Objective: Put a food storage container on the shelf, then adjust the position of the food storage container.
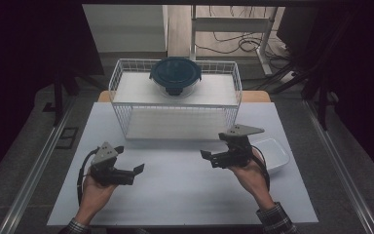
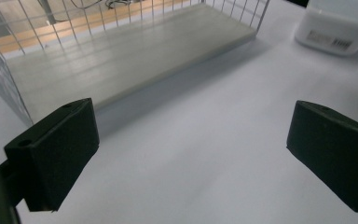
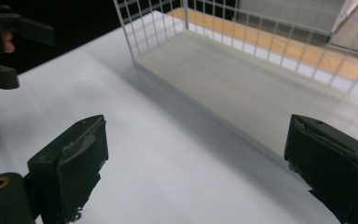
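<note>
Your left gripper [image 1: 129,168]: jaws spread, empty — near left of table.
Your right gripper [image 1: 213,147]: jaws spread, empty — beside the white dish [image 1: 275,152].
Wire basket [image 1: 175,114]: far centre, lidded container [image 1: 175,75] on top.

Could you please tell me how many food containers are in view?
2: a round, dark-lidded container on the wire rack's top shelf, and a white tub on the table by the right gripper.

Black left gripper [image 1: 126,171], black right gripper [image 1: 217,147], grey three-cornered plates, trailing black cables, seemingly plaid sleeves [image 1: 275,218]
</note>
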Demonstrator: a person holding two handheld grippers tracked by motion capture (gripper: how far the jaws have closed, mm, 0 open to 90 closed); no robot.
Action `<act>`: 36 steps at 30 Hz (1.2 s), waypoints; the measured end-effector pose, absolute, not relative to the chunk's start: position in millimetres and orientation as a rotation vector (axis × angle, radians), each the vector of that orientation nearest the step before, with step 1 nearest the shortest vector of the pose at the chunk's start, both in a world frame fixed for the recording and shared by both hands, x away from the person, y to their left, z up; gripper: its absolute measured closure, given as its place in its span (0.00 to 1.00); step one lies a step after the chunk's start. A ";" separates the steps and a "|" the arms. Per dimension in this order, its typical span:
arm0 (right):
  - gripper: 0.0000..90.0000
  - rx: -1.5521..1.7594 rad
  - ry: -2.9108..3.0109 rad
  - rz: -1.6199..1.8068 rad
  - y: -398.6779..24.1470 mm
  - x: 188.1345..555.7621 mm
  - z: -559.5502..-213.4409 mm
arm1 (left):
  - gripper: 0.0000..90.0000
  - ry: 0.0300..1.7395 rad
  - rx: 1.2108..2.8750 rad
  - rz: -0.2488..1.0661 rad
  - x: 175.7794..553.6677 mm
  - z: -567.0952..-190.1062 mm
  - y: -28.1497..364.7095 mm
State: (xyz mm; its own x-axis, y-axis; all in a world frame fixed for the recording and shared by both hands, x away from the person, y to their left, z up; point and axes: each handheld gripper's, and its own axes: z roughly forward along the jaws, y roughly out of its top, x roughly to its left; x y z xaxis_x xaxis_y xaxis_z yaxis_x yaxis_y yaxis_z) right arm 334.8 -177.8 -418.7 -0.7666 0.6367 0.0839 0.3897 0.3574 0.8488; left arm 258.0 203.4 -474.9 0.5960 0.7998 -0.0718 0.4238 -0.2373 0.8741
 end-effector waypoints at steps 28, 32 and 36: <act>0.82 1.209 2.257 1.125 -266.5 367.1 -449.2 | 0.01 1.042 1.893 0.536 246.9 -518.2 215.9; 0.99 1.262 2.206 1.075 -290.7 375.0 -448.9 | 0.01 1.050 1.894 0.528 248.0 -519.7 216.6; 0.99 1.343 2.151 1.055 -316.8 382.6 -450.1 | 0.01 1.054 1.892 0.521 248.6 -519.8 217.7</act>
State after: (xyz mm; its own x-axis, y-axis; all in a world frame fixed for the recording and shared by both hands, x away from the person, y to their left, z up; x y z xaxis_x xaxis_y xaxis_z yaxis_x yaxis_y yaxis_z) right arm 382.6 -316.8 -450.1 -0.4629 0.8844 0.0599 0.5887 0.2562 0.7667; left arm 248.6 217.7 -519.8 0.5512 0.8326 -0.0547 0.4623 -0.2501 0.8507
